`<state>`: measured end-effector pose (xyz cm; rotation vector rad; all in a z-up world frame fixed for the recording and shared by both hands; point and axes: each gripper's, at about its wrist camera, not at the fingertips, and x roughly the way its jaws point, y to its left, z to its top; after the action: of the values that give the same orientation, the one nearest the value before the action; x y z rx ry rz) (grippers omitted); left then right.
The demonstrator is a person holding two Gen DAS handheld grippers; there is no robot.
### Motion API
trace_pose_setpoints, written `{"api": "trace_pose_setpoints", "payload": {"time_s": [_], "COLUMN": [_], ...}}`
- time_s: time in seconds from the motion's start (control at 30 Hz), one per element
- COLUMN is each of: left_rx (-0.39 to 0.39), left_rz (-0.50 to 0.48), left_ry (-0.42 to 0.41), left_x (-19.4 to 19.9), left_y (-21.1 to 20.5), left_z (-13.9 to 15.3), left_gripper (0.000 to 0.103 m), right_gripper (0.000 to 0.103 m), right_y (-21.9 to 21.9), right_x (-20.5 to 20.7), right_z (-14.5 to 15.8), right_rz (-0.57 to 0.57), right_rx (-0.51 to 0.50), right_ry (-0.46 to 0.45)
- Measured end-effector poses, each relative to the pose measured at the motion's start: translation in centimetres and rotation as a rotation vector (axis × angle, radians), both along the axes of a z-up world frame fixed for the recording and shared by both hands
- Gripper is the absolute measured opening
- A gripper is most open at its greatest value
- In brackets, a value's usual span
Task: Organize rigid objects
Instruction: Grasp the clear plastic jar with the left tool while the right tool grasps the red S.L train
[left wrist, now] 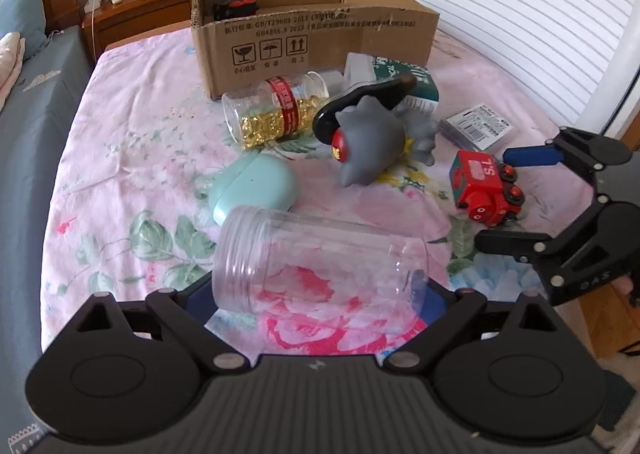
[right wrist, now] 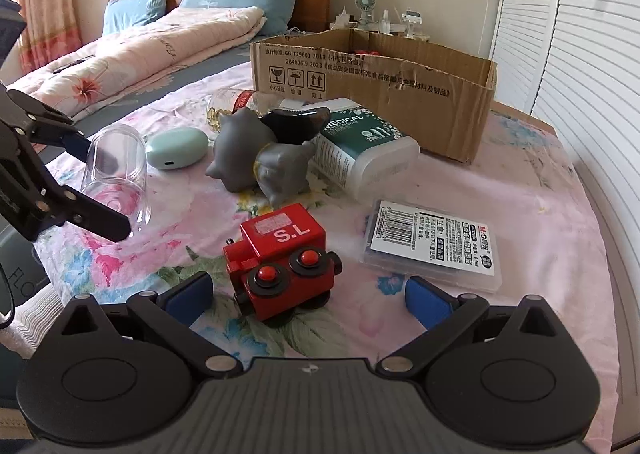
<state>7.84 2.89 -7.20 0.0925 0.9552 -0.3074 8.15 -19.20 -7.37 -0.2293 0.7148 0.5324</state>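
Clear jar (left wrist: 320, 266) between open left fingers (left wrist: 200, 300), untouched

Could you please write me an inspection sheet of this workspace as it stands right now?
Surface: floral sheet covering the work surface, rumpled.
Job's things: clear empty jar on its side; capsule bottle on its side; grey toy; mint case; red toy train tipped over; swab box; flat plastic pack; cardboard box open, a black and red thing inside.
Clutter: nothing seen.
Grippers: left gripper open, its jaws on either side of the jar; right gripper open around the train, pads not touching.
Cables: white cable at the nightstand.
Surroundings: bed, louvred doors.
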Motion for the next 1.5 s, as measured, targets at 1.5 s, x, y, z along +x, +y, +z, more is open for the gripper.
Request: {"api": "trace_pose_setpoints", "payload": {"time_s": [1.5], "left_rx": [0.032], "left_rz": [0.003], "left_ry": [-0.084], "left_x": [-0.1], "left_y": [-0.7], "left_z": [0.1], "left_gripper": [0.096], "right_gripper": [0.071], "right_y": [4.2], "right_x": [1.5], "right_z": [2.3], "right_rz": [0.336], "right_rx": [-0.163], "right_ry": [0.051]}}
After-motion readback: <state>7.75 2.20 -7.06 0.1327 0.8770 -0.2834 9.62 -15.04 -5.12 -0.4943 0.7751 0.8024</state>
